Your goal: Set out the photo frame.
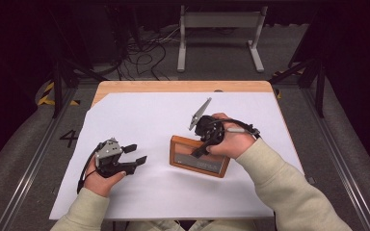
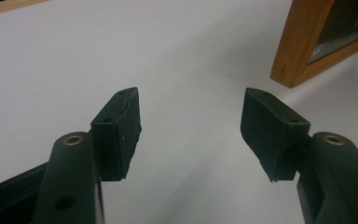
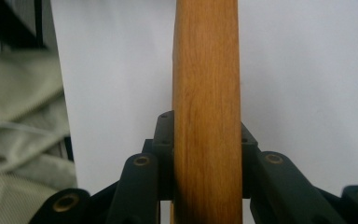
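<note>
A wooden picture frame (image 1: pixel 198 156) lies on a white sheet (image 1: pixel 139 115) that covers most of a wooden table (image 1: pixel 173 86); everything below is placed against that frame. In the high view the frame sits a little right of the sheet's middle, its dark panel facing up, tilted so its long sides run down toward the right; the right gripper (image 1: pixel 203 147) comes onto it from the far right side, with the person's right hand (image 1: pixel 233 139) wrapped round the gripper body and a cream sleeve (image 1: pixel 289 187) running off to the lower right; a grey three-cornered plate (image 1: pixel 200 113) stands up just beyond the frame's far edge.

In the right gripper view the frame's wooden edge (image 3: pixel 207 112) runs straight up the middle, and the two black jaws press against it from either side, closed firmly on the wood with no gap showing.

The left gripper (image 1: pixel 136 154) rests on the sheet to the left of the frame, apart from it, held by the left hand (image 1: pixel 101 178); its jaws point toward the frame. In the left gripper view the jaws stand wide apart with only bare sheet (image 2: pixel 186 70) between them, holding nothing; a corner of the frame (image 2: pixel 307 46) shows at the upper right, beyond the jaw tips and not touching them.
</note>
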`<state>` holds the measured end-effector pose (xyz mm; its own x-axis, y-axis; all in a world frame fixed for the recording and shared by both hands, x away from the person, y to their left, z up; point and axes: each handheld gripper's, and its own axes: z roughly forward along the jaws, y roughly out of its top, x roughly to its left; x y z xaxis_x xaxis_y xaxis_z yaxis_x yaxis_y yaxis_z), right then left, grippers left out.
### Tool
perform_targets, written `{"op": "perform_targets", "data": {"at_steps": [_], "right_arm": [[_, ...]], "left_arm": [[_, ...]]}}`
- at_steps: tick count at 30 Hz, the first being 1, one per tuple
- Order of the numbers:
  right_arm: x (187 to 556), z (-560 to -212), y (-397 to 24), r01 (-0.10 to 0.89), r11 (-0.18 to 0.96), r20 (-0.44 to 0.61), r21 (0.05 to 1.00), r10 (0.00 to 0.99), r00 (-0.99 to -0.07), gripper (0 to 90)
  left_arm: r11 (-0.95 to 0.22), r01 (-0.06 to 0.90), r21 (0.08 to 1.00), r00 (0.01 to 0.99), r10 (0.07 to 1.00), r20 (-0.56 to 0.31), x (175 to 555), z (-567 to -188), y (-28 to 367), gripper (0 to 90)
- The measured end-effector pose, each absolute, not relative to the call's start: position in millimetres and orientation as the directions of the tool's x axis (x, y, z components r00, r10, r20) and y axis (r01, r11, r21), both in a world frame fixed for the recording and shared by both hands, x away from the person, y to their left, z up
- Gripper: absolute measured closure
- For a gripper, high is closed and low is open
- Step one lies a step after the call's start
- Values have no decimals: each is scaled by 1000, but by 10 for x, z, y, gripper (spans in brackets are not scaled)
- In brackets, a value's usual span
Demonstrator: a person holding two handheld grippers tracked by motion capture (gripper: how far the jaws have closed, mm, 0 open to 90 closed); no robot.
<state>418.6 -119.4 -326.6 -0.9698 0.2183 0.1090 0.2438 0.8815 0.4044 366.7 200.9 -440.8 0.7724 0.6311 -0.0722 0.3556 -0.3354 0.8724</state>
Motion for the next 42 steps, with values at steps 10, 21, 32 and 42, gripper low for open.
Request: {"op": "perform_targets", "data": {"at_steps": [10,21,32,42], "right_arm": [[4492,-3531,-1155,90,936,122,340,51,-991,708],[4631,-3581,-1230,169,883,113,438,133,-985,486],[4561,-3486,-1553,277,771,20,574,325,-946,190],[3924,-3594,-2609,352,462,-4,814,611,-792,93]], "left_arm": [[-336,356,872,773,630,-73,3670,-4414,2023,383],[-340,355,871,777,626,-72,3680,-4415,2011,382],[-331,355,874,777,624,-79,3682,-4402,2000,369],[-331,372,867,781,616,-100,3630,-4346,1960,291]]}}
